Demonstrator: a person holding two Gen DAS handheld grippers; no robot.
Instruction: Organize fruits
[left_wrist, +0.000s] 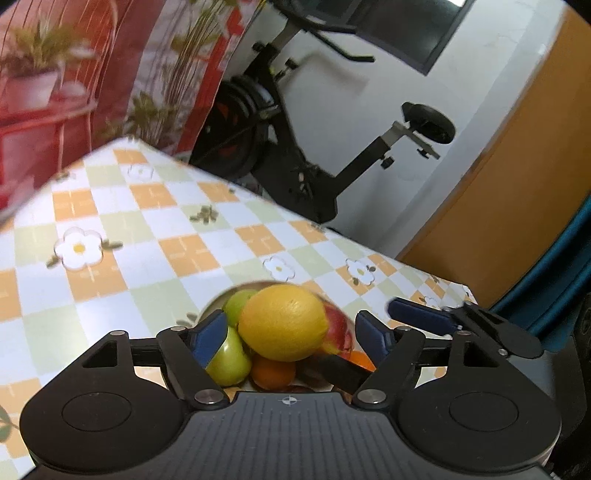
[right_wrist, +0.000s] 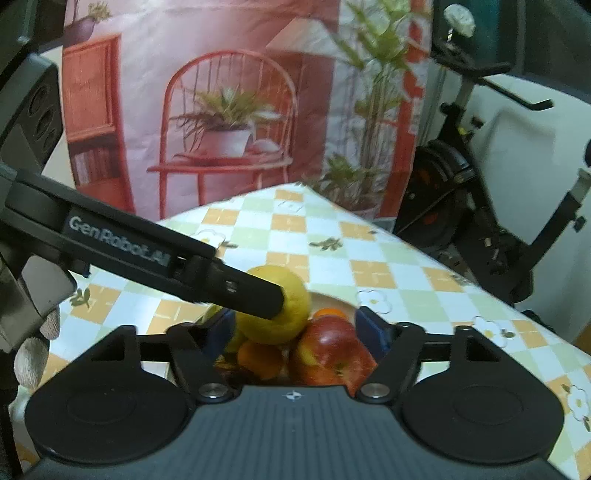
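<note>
A yellow lemon (left_wrist: 283, 322) sits on top of a pile of fruit in a bowl (left_wrist: 218, 299): green apples (left_wrist: 229, 360), an orange (left_wrist: 272, 371) and a red apple (left_wrist: 337, 326). My left gripper (left_wrist: 291, 334) is open, its blue pads on either side of the lemon, apart from it. In the right wrist view the lemon (right_wrist: 284, 314), red apple (right_wrist: 330, 350) and orange (right_wrist: 258, 358) lie between my open right gripper (right_wrist: 297, 330). The left gripper's finger (right_wrist: 236, 288) crosses in front of the lemon there.
The checked flower tablecloth (left_wrist: 147, 236) covers the table, whose far edge runs diagonally. An exercise bike (left_wrist: 295, 147) stands beyond it by a white wall. A red printed backdrop (right_wrist: 229, 110) hangs behind the table. The right gripper's fingers (left_wrist: 424, 317) show at the right.
</note>
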